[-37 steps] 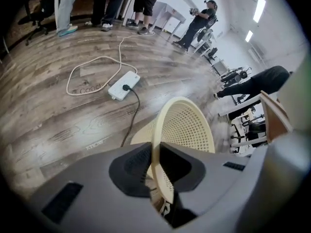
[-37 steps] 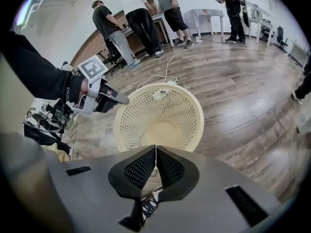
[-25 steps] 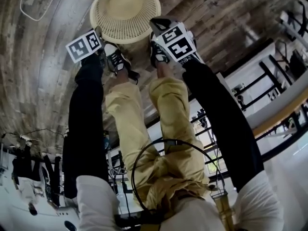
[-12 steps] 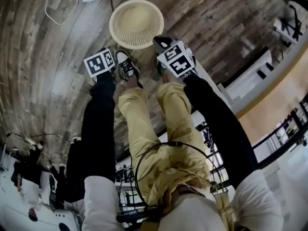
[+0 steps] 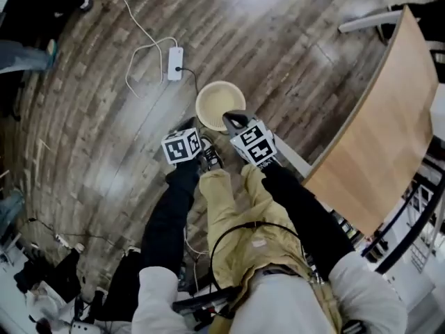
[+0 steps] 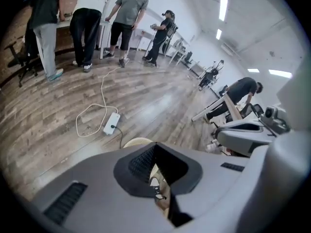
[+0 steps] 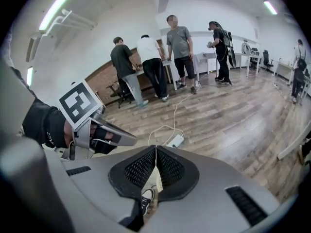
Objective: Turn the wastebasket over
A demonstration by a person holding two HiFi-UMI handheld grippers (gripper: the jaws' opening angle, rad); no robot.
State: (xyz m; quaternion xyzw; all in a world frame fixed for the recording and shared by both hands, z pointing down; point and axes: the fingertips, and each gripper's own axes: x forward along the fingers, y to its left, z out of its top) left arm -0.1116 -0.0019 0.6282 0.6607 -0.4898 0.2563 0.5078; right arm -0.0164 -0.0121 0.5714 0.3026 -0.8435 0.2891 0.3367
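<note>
The cream lattice wastebasket (image 5: pixel 220 105) stands on the wood floor just ahead of the person's shoes; its round face points up at the head camera, and which end is up I cannot tell. Both grippers hang well above it and touch nothing. My left gripper (image 5: pixel 190 128) is shut and empty, with its marker cube just behind it. My right gripper (image 5: pixel 233 121) is also shut and empty. In the left gripper view the jaws (image 6: pixel 154 147) meet, and a sliver of the basket (image 6: pixel 137 141) shows past them. In the right gripper view the pads (image 7: pixel 156 149) are closed together.
A white power strip (image 5: pixel 174 53) with a looped cable lies on the floor beyond the basket. A light wooden tabletop (image 5: pixel 375 138) stands at the right. Several people (image 7: pixel 180 45) stand at desks far across the room. My left gripper (image 7: pixel 92 125) shows in the right gripper view.
Both grippers have risen high above the basket along with the head camera, so the basket looks much smaller. The basket has stayed in place on the floor.
</note>
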